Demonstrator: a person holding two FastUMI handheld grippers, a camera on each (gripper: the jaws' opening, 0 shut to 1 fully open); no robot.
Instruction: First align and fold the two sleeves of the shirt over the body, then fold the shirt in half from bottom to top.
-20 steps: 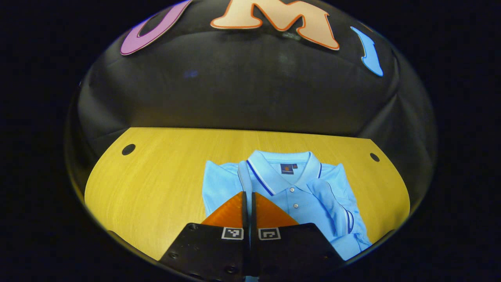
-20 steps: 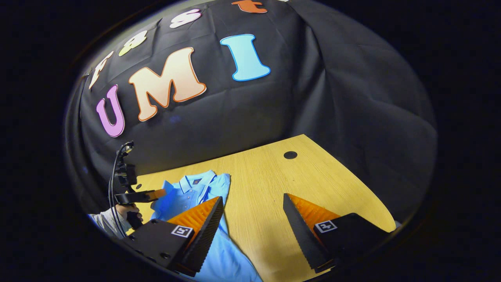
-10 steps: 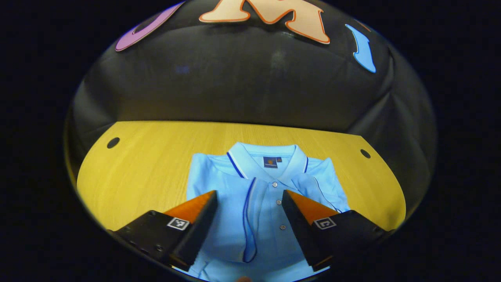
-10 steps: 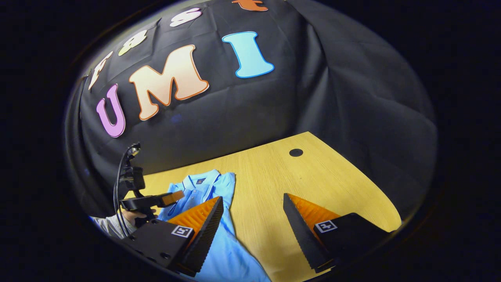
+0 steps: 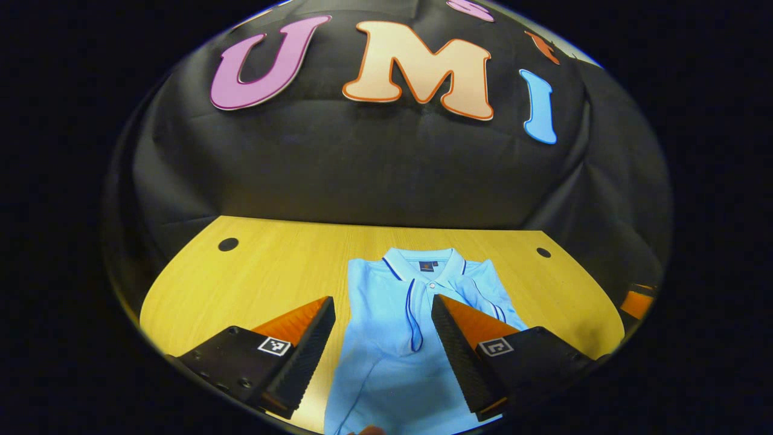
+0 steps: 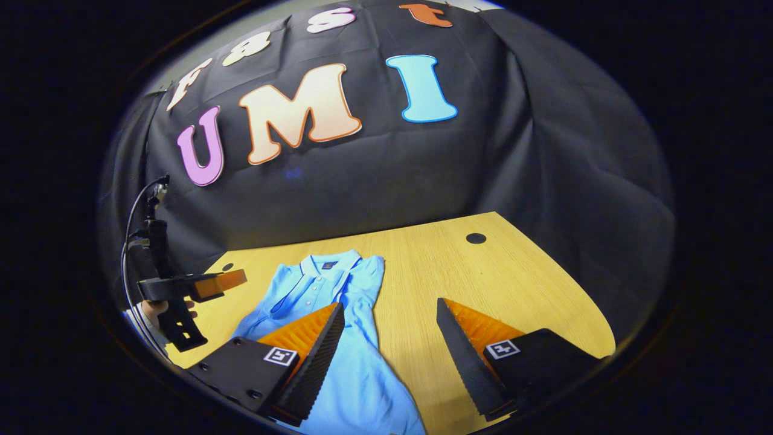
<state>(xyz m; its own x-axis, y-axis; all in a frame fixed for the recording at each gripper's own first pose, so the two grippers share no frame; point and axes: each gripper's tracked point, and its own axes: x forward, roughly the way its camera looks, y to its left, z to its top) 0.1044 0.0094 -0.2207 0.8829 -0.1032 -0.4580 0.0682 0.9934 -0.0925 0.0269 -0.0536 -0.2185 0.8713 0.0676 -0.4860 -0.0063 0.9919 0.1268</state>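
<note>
While my left gripper (image 5: 381, 338) hangs above the tabletop (image 5: 272, 272) with its fingers spread wide and nothing between them, the light blue shirt (image 5: 410, 338) lies flat beneath it, running from the collar (image 5: 423, 266) at 12 o'clock down past the fingers toward 6 o'clock in the left gripper view. Both sleeves sit folded inward over the body: the left sleeve (image 5: 413, 320), edged with a dark blue stripe, lies along the button placket, and the right sleeve (image 5: 483, 299) lies across the chest toward 2 o'clock. The shirt's lower body is still stretched out long toward me, not folded up.

My right gripper (image 6: 389, 344) also has its fingers well apart and empty. In the right gripper view it hovers over the bare tabletop (image 6: 471, 278) just beside the shirt's (image 6: 356, 362) right edge; its left finger overlaps the cloth in view, but I cannot tell whether it touches. The collar (image 6: 329, 263) points toward 11 o'clock there. At 9 o'clock in that view I see my left gripper (image 6: 226, 281) held by a hand (image 6: 154, 311), raised clear of the shirt, with a cable looping up behind it. Round holes in the tabletop sit at the far corners, one (image 6: 476, 238) at 1 o'clock.
</note>
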